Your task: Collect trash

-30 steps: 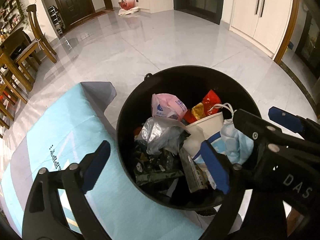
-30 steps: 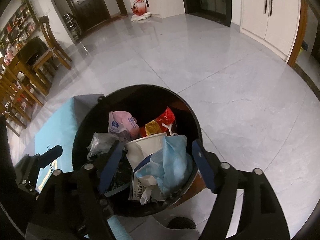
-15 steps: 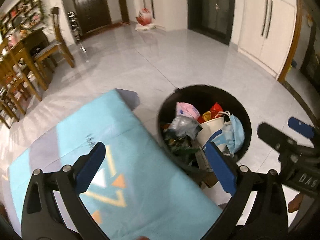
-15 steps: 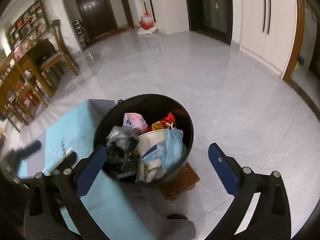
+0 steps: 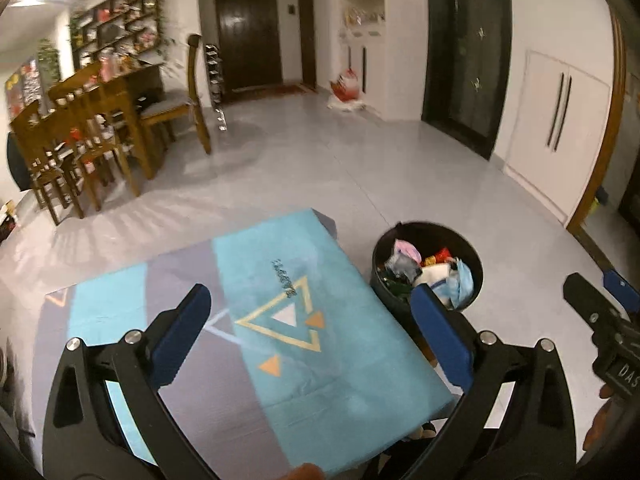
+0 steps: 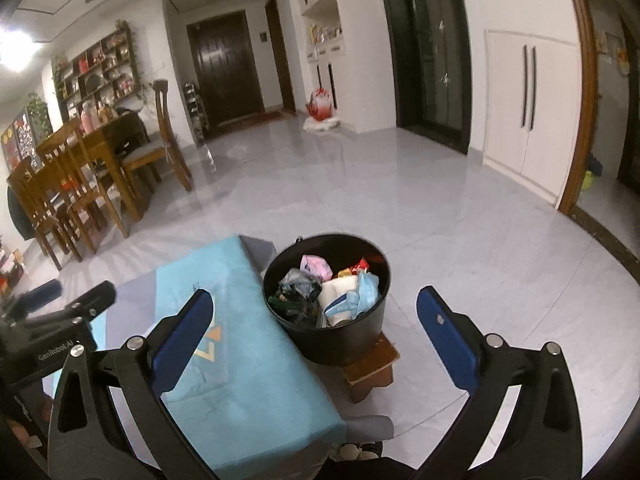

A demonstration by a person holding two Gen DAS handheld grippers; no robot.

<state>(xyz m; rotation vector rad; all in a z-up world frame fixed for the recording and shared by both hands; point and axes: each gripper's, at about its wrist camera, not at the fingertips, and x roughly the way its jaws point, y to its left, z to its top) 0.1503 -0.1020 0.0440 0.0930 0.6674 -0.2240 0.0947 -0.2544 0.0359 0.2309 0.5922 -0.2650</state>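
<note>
Round black plastic trash bin [image 6: 328,320], full of wrappers, sits on a small wooden stool [image 6: 370,368] beside the teal-clothed worktop [image 5: 280,352]. Left hand-held gripper [image 5: 312,340] and right hand-held gripper [image 6: 316,336] gape wide, empty.

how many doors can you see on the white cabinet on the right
2: the left door and the right door, side by side, each with a dark vertical handle at the seam between them. The cabinet's far edge is cut off, so more may be hidden.

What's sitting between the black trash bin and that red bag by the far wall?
Nothing: in the right wrist view, only bare grey floor stretches from the trash bin to the red bag.
</note>
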